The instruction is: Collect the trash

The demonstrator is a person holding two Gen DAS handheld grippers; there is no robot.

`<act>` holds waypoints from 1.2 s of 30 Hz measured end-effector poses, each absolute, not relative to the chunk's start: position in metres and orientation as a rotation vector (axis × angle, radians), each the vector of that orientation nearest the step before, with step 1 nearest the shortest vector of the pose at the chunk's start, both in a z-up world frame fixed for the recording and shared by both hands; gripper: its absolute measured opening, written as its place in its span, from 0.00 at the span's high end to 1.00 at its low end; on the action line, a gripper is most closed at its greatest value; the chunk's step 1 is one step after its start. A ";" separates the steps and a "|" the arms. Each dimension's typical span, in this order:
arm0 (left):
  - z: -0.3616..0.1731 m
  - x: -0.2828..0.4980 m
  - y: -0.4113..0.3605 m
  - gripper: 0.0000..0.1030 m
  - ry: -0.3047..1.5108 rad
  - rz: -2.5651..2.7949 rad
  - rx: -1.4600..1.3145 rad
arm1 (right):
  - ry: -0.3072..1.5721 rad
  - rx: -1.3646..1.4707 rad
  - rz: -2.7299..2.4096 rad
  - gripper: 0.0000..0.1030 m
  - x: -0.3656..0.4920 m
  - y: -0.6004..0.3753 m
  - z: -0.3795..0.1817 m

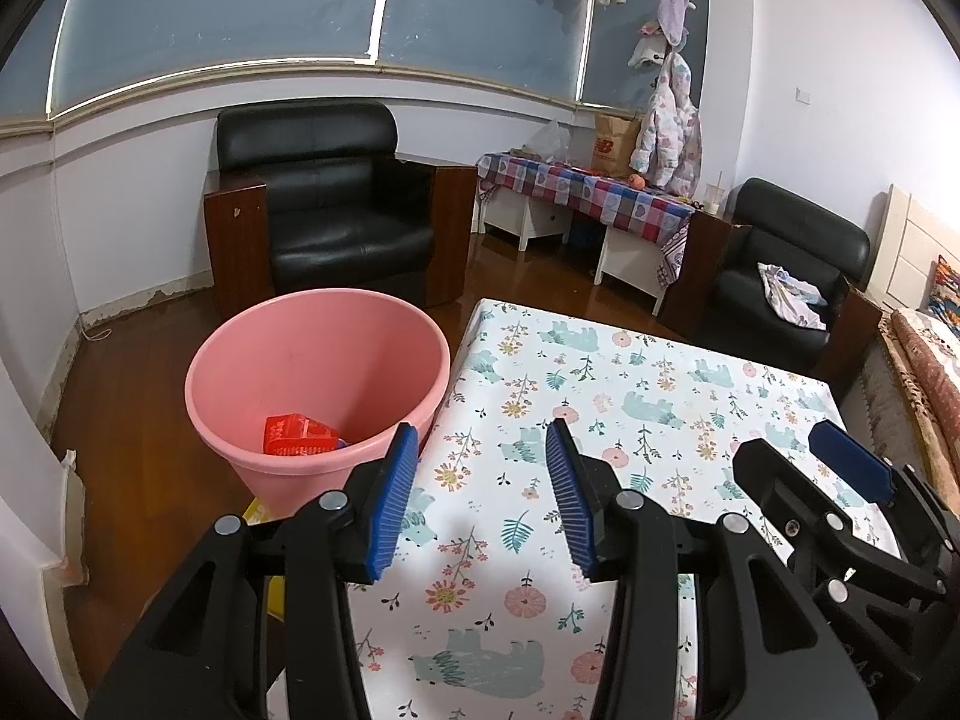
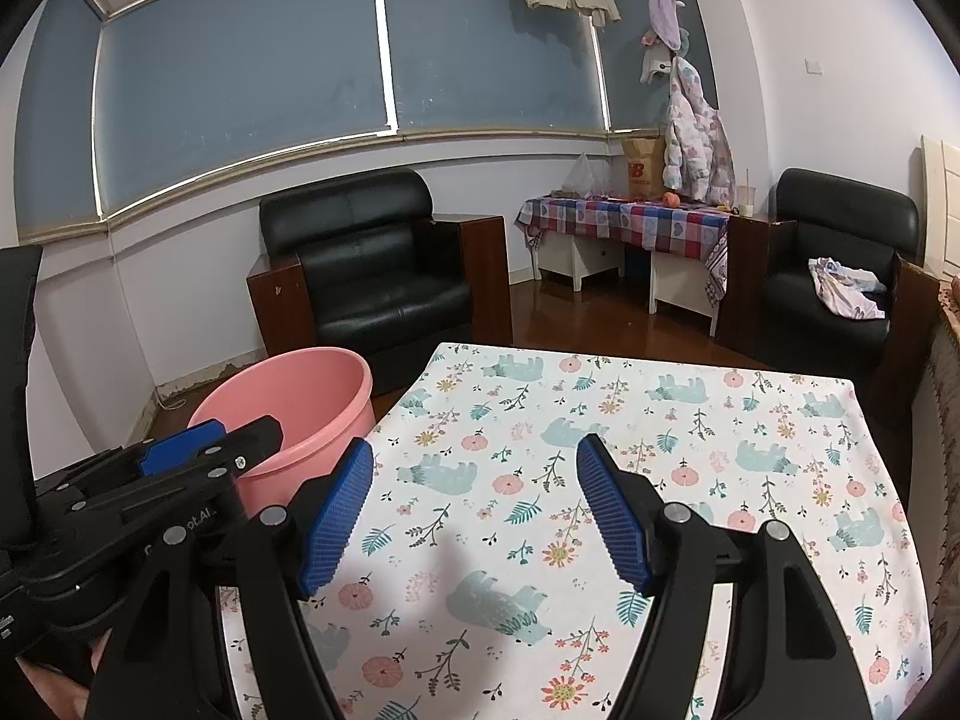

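Observation:
A pink plastic bucket (image 1: 318, 384) stands on the floor against the left side of a table with a floral bear-print cloth (image 1: 630, 396). A red carton (image 1: 297, 435) lies at the bottom of the bucket. My left gripper (image 1: 480, 498) hovers open over the table's near left corner, nothing between its blue pads. My right gripper (image 2: 474, 516) is open too, above the cloth (image 2: 660, 432), also with nothing in it. In the left wrist view the right gripper (image 1: 840, 468) shows at the right edge. In the right wrist view, the left gripper (image 2: 198, 450) sits in front of the bucket (image 2: 300, 396).
A black armchair (image 1: 336, 204) stands behind the bucket, and a second one (image 1: 786, 282) with a cloth on its seat is at the right. A low table with a checked cloth (image 1: 588, 192) holds bags by the window. A yellow item (image 1: 261, 510) lies under the bucket's near side.

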State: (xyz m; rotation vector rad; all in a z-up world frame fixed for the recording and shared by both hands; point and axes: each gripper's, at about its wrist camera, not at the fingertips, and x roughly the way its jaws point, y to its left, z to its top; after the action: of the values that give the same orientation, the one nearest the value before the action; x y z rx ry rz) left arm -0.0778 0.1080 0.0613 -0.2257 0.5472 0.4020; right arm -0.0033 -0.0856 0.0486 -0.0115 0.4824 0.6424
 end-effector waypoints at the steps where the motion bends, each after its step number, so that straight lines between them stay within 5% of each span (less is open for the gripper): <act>1: 0.061 -0.077 0.107 0.56 0.548 0.402 -0.225 | 0.481 -0.012 0.642 0.33 -0.003 -0.085 0.049; 36: 0.052 -0.059 0.103 0.56 0.621 0.434 -0.223 | 0.530 0.004 0.644 0.33 0.015 -0.095 0.038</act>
State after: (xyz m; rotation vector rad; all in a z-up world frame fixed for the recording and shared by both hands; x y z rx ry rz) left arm -0.0594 0.1027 0.0523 -0.2225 0.6207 0.4336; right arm 0.0153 -0.0951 0.0376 0.0037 0.5303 0.6443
